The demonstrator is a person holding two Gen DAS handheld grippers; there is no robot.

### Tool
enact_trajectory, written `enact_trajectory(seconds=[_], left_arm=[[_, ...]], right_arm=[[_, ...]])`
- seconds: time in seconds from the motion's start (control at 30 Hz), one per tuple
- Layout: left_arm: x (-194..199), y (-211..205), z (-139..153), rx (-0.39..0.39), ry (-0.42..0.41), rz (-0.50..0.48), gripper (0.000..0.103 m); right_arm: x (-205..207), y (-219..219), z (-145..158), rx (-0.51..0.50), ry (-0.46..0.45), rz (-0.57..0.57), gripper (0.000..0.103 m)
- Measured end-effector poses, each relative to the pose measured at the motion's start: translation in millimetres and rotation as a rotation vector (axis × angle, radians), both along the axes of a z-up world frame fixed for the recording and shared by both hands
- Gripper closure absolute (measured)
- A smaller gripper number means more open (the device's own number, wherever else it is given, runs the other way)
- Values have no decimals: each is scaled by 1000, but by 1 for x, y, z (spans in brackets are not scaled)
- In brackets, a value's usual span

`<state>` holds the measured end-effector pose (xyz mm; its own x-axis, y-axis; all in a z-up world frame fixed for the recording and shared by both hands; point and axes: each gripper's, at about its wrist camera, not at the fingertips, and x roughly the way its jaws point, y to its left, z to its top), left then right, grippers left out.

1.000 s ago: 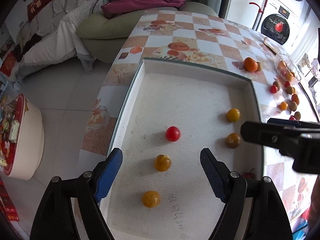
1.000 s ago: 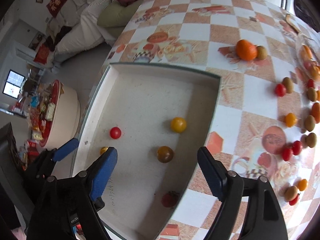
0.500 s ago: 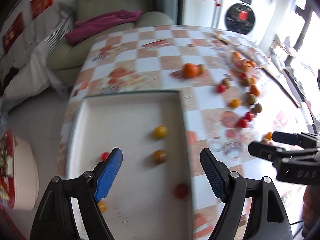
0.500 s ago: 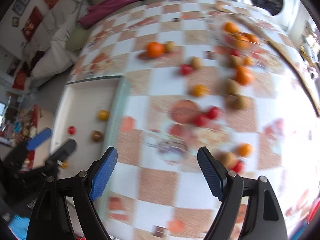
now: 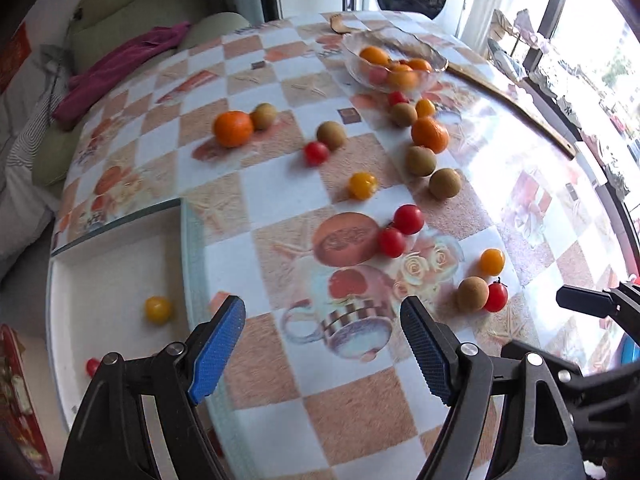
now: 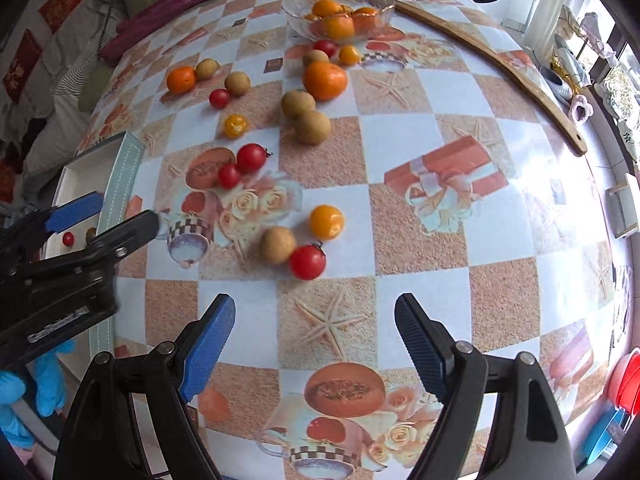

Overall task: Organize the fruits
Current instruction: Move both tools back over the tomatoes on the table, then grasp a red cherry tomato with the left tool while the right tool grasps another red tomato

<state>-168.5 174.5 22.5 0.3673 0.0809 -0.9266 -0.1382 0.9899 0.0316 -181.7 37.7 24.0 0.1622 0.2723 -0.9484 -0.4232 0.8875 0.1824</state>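
Many small fruits lie loose on the patterned table. Nearest my right gripper (image 6: 314,320), which is open and empty, are a red cherry tomato (image 6: 307,262), a brown longan (image 6: 278,245) and a yellow tomato (image 6: 327,222). My left gripper (image 5: 322,322) is open and empty over the table beside the white tray (image 5: 68,276), which holds a yellow tomato (image 5: 158,309) and a red one (image 5: 92,366). Two red tomatoes (image 5: 400,230) lie ahead of it. The left gripper also shows in the right wrist view (image 6: 108,220), by the tray (image 6: 120,176).
A glass bowl (image 6: 296,12) with oranges stands at the far side. Loose oranges (image 6: 325,79) (image 6: 181,79), longans and tomatoes are scattered mid-table. A long wooden stick (image 6: 500,68) lies at the right. A sofa (image 5: 132,12) stands beyond the table.
Both grippers have swung right, away from the tray and over the open table toward the scattered fruit. Both stayed open and empty.
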Motion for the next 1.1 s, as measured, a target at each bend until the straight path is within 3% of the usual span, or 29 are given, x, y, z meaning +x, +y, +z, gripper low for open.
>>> enact_trajectory(seconds=[0.17, 0.27, 0.43, 0.5, 0.7, 0.83, 0.9, 1.0, 1.1], left_arm=[[16, -7, -15, -13, 11, -3, 22], [26, -11, -23, -15, 15, -7, 22], [37, -17, -30, -15, 11, -20, 23], [42, -19, -34, -21, 21, -23, 37], [48, -20, -36, -30, 15, -11, 37], [50, -22, -35, -34, 11, -18, 48], [51, -23, -33, -42, 6, -23, 65], [52, -23, -31, -54, 6, -22, 83], [50, -20, -29, -89, 11, -1, 83]], right_arm=[[0, -5, -8, 8, 0, 30, 21], [2, -2, -12, 6, 0, 60, 36], [5, 1, -22, 16, 13, 99, 48], [6, 2, -21, 26, -2, 113, 50], [11, 10, -22, 47, -15, 142, 57], [16, 15, -22, 50, -21, 151, 66], [17, 16, -23, 43, -20, 149, 78], [21, 17, -23, 48, -6, 132, 80], [23, 13, -23, 67, 17, 108, 80]])
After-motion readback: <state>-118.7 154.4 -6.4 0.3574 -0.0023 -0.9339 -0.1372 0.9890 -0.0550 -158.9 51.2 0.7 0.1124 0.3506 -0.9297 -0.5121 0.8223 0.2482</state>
